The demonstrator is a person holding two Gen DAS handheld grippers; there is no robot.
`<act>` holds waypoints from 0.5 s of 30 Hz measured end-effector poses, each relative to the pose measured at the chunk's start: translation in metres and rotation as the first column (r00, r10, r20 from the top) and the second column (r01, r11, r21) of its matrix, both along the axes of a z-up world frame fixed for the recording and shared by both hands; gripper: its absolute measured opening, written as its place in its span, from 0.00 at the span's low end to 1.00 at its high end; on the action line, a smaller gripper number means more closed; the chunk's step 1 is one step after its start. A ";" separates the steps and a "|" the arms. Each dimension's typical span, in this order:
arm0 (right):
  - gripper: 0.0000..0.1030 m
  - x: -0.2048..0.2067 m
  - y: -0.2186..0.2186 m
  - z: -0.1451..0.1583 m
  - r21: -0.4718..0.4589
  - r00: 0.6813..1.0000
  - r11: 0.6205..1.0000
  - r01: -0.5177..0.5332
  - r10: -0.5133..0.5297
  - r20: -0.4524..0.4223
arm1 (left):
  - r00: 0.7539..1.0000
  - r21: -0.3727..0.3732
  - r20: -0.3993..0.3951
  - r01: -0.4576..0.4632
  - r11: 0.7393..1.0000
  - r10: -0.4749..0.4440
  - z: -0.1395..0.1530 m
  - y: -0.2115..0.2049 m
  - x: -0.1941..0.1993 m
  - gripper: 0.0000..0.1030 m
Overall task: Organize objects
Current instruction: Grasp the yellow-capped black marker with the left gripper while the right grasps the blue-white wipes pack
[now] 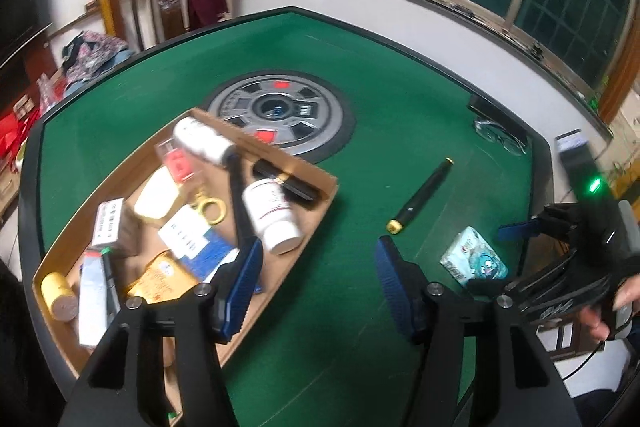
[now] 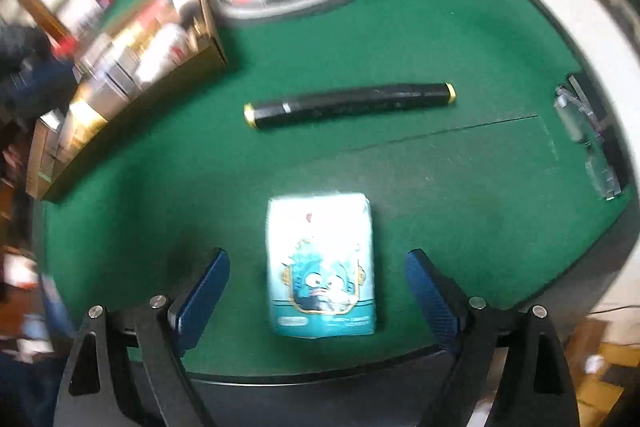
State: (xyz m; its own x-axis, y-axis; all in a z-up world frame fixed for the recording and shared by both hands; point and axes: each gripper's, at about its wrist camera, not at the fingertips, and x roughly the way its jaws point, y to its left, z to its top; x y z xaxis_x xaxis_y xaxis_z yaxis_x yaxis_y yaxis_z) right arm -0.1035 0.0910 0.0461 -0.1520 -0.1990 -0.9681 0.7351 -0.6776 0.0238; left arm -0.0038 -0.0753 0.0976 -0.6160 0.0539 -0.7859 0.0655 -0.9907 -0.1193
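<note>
Both my grippers point steeply down at the green table (image 2: 440, 39). My right gripper (image 2: 318, 291) stands wide, straddling the tissue pack (image 2: 322, 267) without touching it. Only the left view shows inside the cardboard tray (image 1: 316, 179), where my left gripper (image 1: 320, 267) hangs half open and empty over its edge. A black marker (image 2: 350, 105) lies between tray and pack.

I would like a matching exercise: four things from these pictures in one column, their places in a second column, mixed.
1. tissue pack
2. black marker
3. lint roller
4. glasses

a. inside the cardboard tray
b. at the table's right edge
c. between the right gripper's open jaws
d. alone on the green felt, mid-table

Pairs: 1-c, 2-d, 3-a, 4-b
</note>
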 end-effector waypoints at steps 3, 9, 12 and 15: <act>0.43 0.004 0.004 -0.005 0.021 1.000 1.000 0.003 -0.003 0.000 | 0.999 -0.012 0.014 0.050 0.999 -0.050 -0.001 0.013 -0.013 0.58; 0.38 -0.016 0.048 0.015 -0.116 0.986 0.980 0.160 -0.154 0.059 | 0.978 -0.061 0.027 0.208 0.976 -0.206 -0.008 0.052 -0.053 0.62; 0.38 -0.024 0.071 0.020 -0.151 0.970 0.960 0.237 -0.224 0.095 | 0.952 -0.095 0.084 0.302 0.948 -0.295 -0.021 0.078 -0.079 0.62; 0.39 -0.019 0.085 0.023 -0.161 0.963 0.951 0.264 -0.253 0.090 | 0.921 -0.145 0.121 0.386 0.911 -0.371 -0.037 0.102 -0.101 0.62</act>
